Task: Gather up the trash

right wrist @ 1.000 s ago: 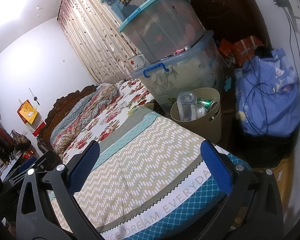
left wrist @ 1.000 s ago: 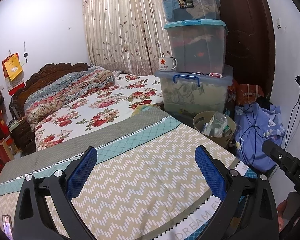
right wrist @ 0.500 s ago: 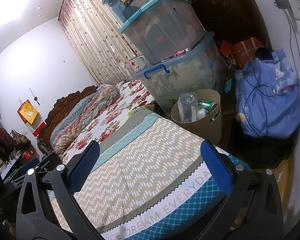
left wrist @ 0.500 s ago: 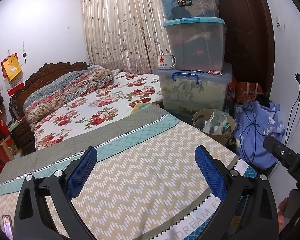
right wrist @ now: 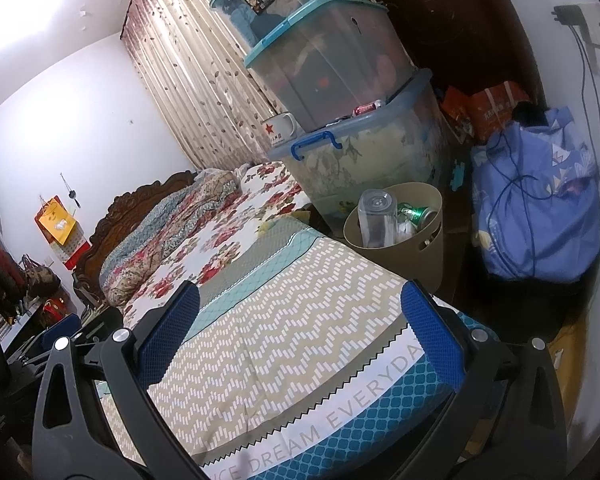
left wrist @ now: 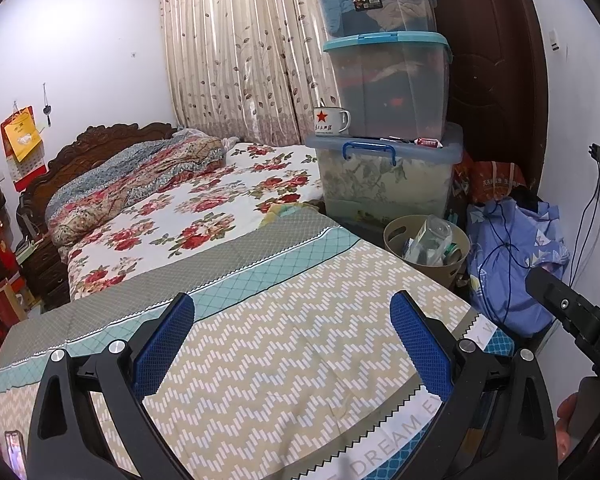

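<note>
Bin (right wrist: 420, 244) beside the bed (right wrist: 280, 320), before stacked boxes (right wrist: 360, 152)

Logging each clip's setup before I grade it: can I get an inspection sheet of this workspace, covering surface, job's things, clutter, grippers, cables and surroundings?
Surface: bed with zigzag-patterned cover; no loose trash seen on it.
Job's things: beige trash bin on the floor beside the bed, holding a clear bottle and a green can.
Clutter: three stacked storage boxes; star mug on the lowest box; blue bundle.
Grippers: left gripper open, empty; right gripper open, empty.
Cables: dark cable from a wall socket, draped over the bundle.
Surroundings: leaf-print curtain, dark door.
</note>
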The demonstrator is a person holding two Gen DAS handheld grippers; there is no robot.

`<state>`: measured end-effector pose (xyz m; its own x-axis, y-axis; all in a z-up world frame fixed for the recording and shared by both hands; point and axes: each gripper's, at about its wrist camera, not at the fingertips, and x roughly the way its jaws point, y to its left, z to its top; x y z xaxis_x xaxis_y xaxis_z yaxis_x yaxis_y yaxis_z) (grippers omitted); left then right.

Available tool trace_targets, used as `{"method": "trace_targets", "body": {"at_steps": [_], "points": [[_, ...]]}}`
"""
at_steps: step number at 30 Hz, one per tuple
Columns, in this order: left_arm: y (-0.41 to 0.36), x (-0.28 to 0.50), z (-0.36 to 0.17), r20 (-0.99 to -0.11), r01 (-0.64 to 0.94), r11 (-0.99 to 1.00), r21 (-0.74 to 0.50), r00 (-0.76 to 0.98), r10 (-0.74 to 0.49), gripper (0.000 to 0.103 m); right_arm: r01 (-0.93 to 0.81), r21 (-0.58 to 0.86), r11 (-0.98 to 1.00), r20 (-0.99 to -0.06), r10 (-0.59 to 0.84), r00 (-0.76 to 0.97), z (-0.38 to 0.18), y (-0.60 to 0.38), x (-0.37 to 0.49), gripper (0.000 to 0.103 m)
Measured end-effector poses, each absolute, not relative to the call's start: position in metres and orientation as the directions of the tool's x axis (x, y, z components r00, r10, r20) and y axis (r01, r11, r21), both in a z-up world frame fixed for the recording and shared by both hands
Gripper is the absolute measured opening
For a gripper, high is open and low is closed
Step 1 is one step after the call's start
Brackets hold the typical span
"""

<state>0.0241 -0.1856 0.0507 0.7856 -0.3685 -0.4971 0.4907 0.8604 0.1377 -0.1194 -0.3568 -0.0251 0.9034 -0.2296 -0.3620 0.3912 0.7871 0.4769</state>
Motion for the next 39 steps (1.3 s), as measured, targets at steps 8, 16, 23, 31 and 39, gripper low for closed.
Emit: {"method": "trace_targets", "body": {"at_steps": [8, 16, 23, 31, 39], "points": [[-0.1878, 0.0221, 0.0464, -0.504, 0.493, 0.857, 0.152, 0.784, -0.362, 0.094, 0.392, 0.490, 0.778, -0.364, -0.226, 0.903, -0.0272, -0.3586, -0.1177, 0.099], [-0.1843, 0.0224, 0.0458, -0.501, 0.494, 0.858, 0.143, 0.783, -0.368, 0.094, 0.388, 0.481, 0.786, -0.366, -0.222, 0.904, -0.0264, -0.3575, -0.1166, 0.100], [-0.1813, 0.0213, 0.0479, -0.497, 0.489, 0.861, 0.142, 0.787, -0.366, 0.094, 0.381, 0.480, 0.790, -0.368, -0.212, 0.905, -0.0267, -0.3574, -0.1165, 0.100], [-0.1805, 0.0235, 0.0482, -0.512, 0.511, 0.850, 0.131, 0.769, -0.383, 0.094, 0.381, 0.477, 0.792, -0.368, -0.214, 0.905, -0.0263, -0.3574, -0.1163, 0.100], [-0.1801, 0.0263, 0.0481, -0.529, 0.522, 0.846, 0.106, 0.750, -0.397, 0.094, 0.383, 0.480, 0.789, -0.370, -0.214, 0.904, -0.0265, -0.3596, -0.1146, 0.100]]}}
